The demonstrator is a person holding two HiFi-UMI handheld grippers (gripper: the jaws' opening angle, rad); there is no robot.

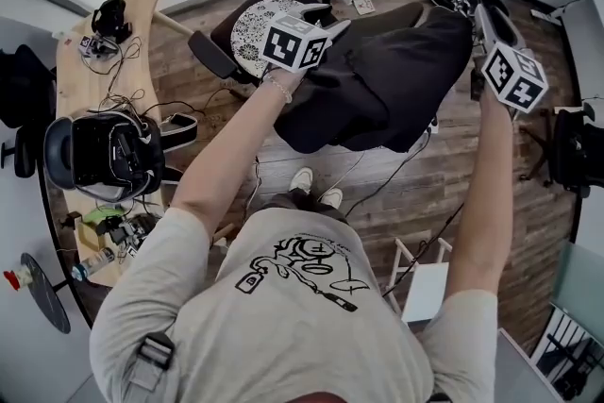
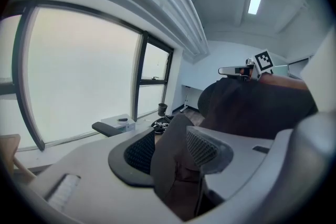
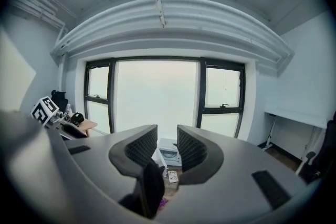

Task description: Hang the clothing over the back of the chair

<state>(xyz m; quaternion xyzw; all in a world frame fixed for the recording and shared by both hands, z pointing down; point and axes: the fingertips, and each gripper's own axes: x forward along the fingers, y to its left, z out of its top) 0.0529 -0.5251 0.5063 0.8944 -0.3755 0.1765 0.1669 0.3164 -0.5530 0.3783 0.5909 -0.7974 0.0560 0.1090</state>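
An office chair (image 1: 247, 33) with a patterned seat stands on the wood floor, and the dark clothing (image 1: 387, 80) spreads just beside that seat, stretched between the two grippers. The left gripper (image 1: 332, 25) has its jaws apart, with a fold of cloth standing loosely between its pads (image 2: 137, 152). The right gripper (image 1: 475, 7) is also parted, with a small fold lying low near its left pad (image 3: 142, 147).

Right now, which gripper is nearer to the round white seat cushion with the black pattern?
Left. The left gripper is close beside the patterned cushion; the right gripper is far across the black garment.
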